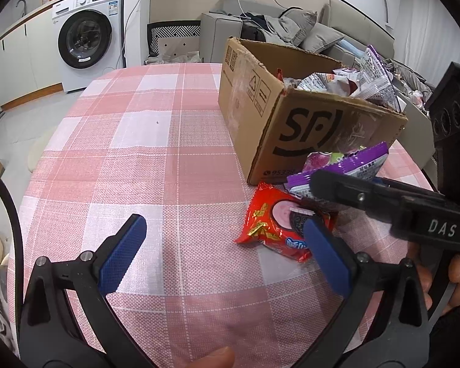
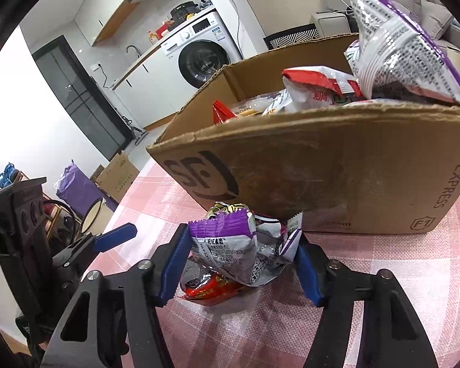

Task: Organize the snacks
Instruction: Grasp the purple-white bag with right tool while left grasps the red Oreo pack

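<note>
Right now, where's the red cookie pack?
The red pack lies on the table before the box, partly under the purple bag in the right gripper.

Crumpled purple snack packet point(image 2: 230, 245) atop red cookie packet point(image 1: 273, 224), beside snack-filled cardboard box point(image 1: 316, 135).

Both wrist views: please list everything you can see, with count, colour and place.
cardboard box: one, brown, on the table, full of snack bags
purple snack bag: one, purple and silver, in front of the box, squeezed in the right gripper's jaws
red snack pack: one, red, on the cloth, partly under the purple bag
tablecloth: one, pink and white check
washing machine: one, white, by the counter
sofa: one, grey, behind the table
left gripper: black, blue pads, open, empty
right gripper: black, blue pads, shut on the purple bag
</note>
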